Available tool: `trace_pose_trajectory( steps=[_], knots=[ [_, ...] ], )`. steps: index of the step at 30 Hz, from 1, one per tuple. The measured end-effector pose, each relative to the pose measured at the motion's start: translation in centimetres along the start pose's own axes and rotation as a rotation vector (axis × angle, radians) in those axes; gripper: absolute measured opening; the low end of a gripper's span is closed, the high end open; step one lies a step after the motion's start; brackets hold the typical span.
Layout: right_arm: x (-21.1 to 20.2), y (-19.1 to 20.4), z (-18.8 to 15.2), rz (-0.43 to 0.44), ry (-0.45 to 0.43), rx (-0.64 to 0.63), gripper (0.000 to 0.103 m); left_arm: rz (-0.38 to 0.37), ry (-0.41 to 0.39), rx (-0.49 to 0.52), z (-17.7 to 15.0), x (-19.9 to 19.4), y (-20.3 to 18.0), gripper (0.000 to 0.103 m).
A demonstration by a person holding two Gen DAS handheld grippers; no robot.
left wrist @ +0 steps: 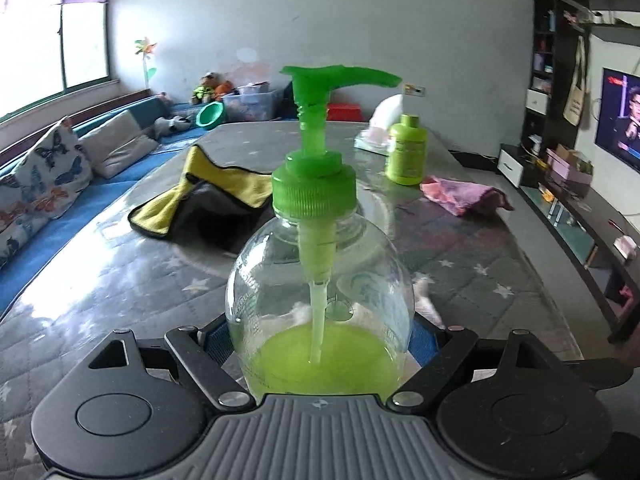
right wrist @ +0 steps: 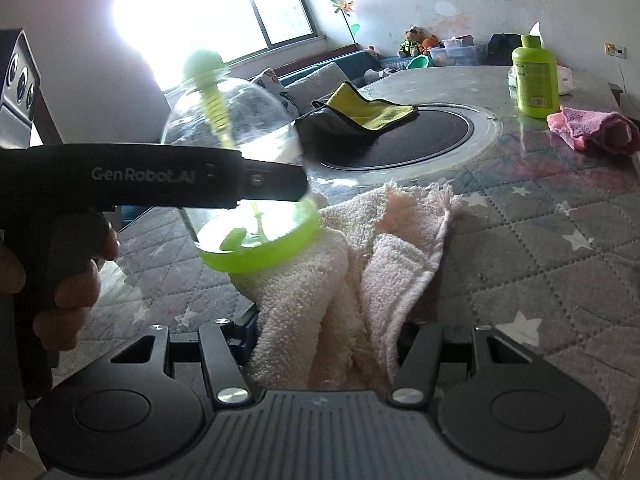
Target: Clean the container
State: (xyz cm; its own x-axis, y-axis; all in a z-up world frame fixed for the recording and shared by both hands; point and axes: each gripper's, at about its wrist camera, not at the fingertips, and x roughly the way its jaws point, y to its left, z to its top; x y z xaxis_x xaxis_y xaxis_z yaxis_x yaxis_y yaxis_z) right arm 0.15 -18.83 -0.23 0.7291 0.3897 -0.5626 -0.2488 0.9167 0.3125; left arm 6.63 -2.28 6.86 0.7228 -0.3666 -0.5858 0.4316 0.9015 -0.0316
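Observation:
A clear pump bottle [left wrist: 320,280] with a green pump head and a little green liquid at its bottom stands upright between the fingers of my left gripper [left wrist: 320,332], which is shut on its lower body. In the right wrist view the same bottle [right wrist: 240,136] is blurred and tilted, held above the table by the left gripper [right wrist: 276,178] in a person's hand [right wrist: 68,280]. My right gripper [right wrist: 324,340] is shut on a bunched pale pink towel [right wrist: 360,248]. The towel's upper fold is right beside the bottle's base; whether they touch I cannot tell.
On the star-quilted table [right wrist: 540,248] lie a yellow-and-grey cloth [right wrist: 372,114], a round black inset plate [right wrist: 432,140], an opaque green bottle [right wrist: 535,80] and a pink cloth [right wrist: 592,130]. A sofa with cushions [left wrist: 44,184] runs along the left, a TV shelf [left wrist: 568,200] along the right.

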Motion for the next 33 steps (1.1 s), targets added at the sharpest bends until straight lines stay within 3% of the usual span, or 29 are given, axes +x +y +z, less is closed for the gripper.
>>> trace_pose_trajectory(
  steps=[4,8,12,22,33],
  knots=[
    [0.1,0.0,0.0,-0.006,-0.001,-0.008,0.057,-0.054,-0.010,-0.084,0.1,-1.1,0.8,0.087],
    [0.2,0.4,0.0,-0.017,-0.003,-0.016,0.058,-0.098,-0.028,-0.063,0.3,-1.6,-0.7,0.087],
    [0.2,0.5,0.1,-0.019,-0.003,-0.017,0.055,-0.065,-0.022,0.008,0.0,-0.8,-2.3,0.087],
    [0.9,-0.4,1.1,0.000,0.007,0.026,0.047,0.043,-0.020,-0.026,-0.8,-1.8,1.4,0.087],
    [5.7,-0.9,6.0,-0.005,0.046,0.109,0.039,0.118,0.030,-0.098,-3.2,-1.9,4.9,0.087]
  ],
)
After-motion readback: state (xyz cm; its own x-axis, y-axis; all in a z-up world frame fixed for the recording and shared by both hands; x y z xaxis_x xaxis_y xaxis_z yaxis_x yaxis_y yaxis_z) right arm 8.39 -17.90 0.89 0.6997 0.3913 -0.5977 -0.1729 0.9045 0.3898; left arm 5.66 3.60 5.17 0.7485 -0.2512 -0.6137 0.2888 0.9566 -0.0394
